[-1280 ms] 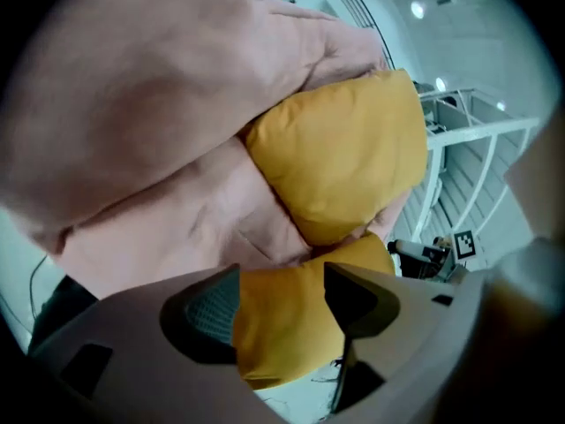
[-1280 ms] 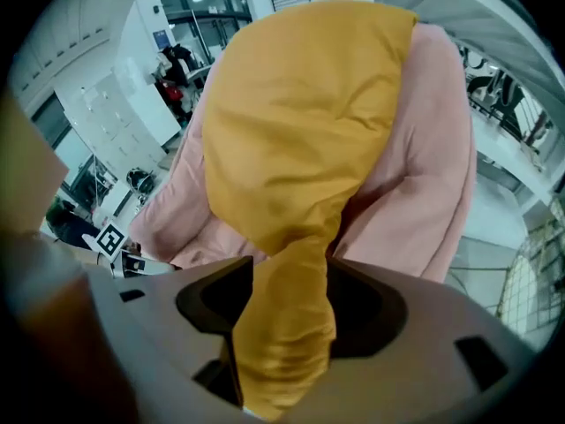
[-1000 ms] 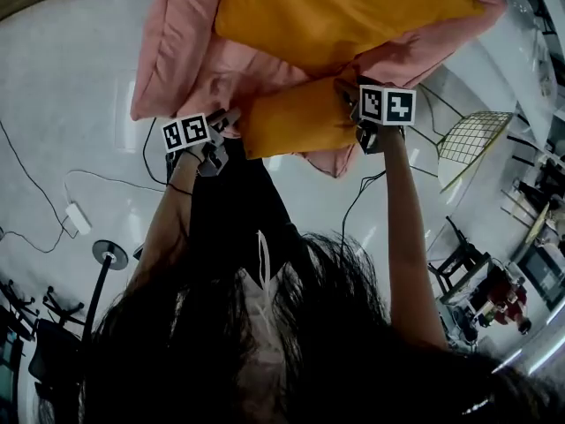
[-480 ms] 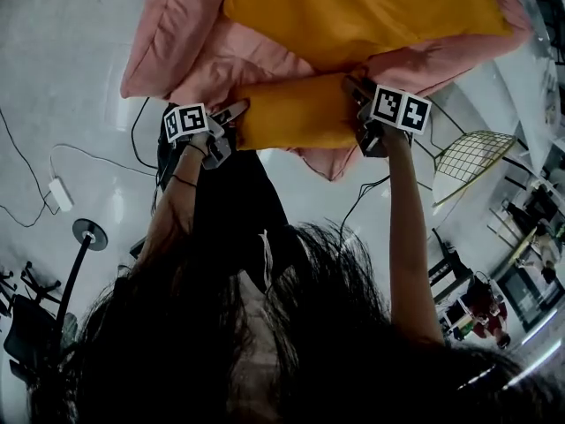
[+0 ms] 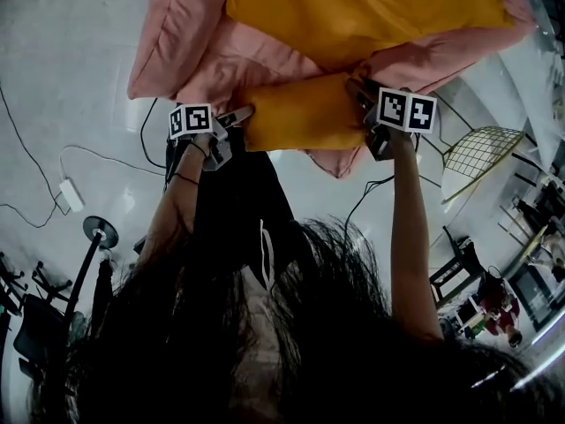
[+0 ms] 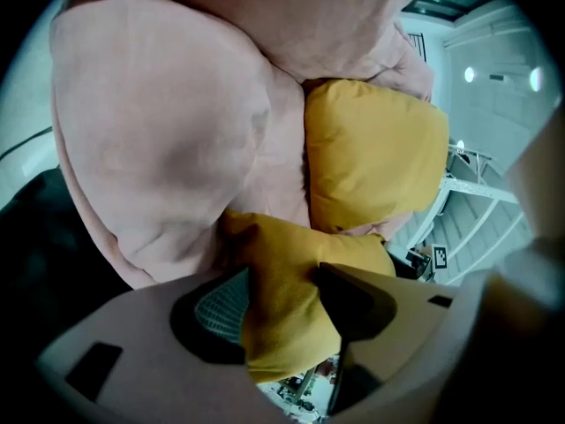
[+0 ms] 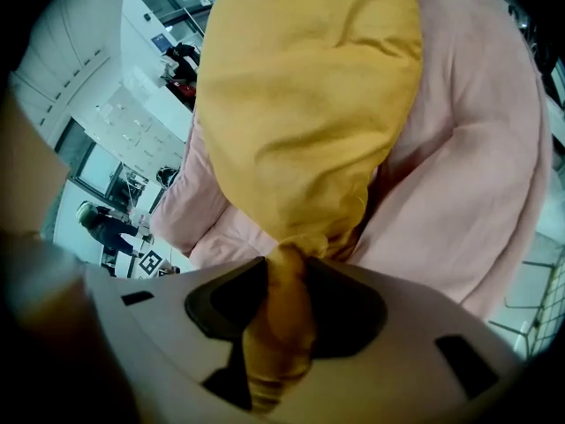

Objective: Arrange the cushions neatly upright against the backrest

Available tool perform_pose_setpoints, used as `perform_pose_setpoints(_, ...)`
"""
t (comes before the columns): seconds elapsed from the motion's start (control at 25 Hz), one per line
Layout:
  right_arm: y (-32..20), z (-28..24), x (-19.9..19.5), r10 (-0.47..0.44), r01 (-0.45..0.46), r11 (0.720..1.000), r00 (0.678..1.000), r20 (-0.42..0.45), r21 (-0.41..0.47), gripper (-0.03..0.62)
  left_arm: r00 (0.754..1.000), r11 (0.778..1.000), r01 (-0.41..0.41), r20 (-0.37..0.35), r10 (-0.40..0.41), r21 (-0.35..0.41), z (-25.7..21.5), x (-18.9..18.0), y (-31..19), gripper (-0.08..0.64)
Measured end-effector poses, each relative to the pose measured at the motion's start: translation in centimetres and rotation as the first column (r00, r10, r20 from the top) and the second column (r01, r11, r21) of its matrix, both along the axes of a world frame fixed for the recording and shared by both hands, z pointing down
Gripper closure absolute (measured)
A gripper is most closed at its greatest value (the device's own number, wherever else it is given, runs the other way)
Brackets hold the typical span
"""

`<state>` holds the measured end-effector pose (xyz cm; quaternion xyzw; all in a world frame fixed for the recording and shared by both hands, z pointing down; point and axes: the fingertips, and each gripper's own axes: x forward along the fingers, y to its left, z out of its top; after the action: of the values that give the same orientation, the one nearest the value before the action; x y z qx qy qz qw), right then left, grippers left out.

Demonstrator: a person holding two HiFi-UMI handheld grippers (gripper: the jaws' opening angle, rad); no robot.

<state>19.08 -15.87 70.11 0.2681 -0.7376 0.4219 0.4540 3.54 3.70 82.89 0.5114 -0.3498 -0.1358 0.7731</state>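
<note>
A small yellow cushion [image 5: 300,113] hangs between my two grippers in front of a pink padded seat [image 5: 185,34]. My left gripper [image 5: 240,117] has just been closing and its pads press on the cushion's left end [image 6: 282,246]. My right gripper [image 5: 357,91] has also just been closing. It pinches a fold of the same cushion [image 7: 300,104] at its right end. A larger yellow cushion [image 5: 353,7] lies on the pink seat behind. In the left gripper view this second cushion [image 6: 375,153] leans against the pink padding [image 6: 159,140].
A white cable and adapter [image 5: 69,194] lie on the pale floor at the left, near a round lamp base [image 5: 99,230]. A wire-mesh chair [image 5: 481,153] stands at the right, with dark chairs [image 5: 459,268] beyond it.
The left gripper has moved in onto the small cushion's left end. Both grippers' jaws have narrowed onto the cushion. The cushion sits slightly higher against the pink seat.
</note>
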Motion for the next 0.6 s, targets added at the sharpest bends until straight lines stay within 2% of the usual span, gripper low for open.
perform_pose_setpoints(0.16, 0.9, -1.3, 0.1, 0.0, -0.001, 1.0, 1.0, 0.03, 0.026, 0.433, 0.994, 0.995, -0.1, 0.053, 0.1, 0.002, -1.1, 0.2, 0.6, 0.321)
perform_pose_setpoints(0.32, 2.2, -3.1, 0.2, 0.038, -0.042, 0.997, 0.998, 0.058, 0.063, 0.437, 0.974, 0.98, -0.195, 0.126, 0.19, 0.026, -3.0, -1.2, 0.6, 0.333)
perform_pose_setpoints(0.44, 3.1, -4.7, 1.1, 0.094, -0.102, 0.989, 0.993, 0.073, 0.104, 0.439, 0.946, 0.962, -0.268, 0.205, 0.251, 0.057, -4.9, -2.6, -0.2, 0.339)
perform_pose_setpoints(0.6, 4.8, -5.6, 2.3, 0.19, -0.203, 0.971, 0.976, 0.108, 0.128, 0.44, 0.896, 0.928, -0.361, 0.312, 0.317, 0.094, -7.3, -4.6, -1.6, 0.35)
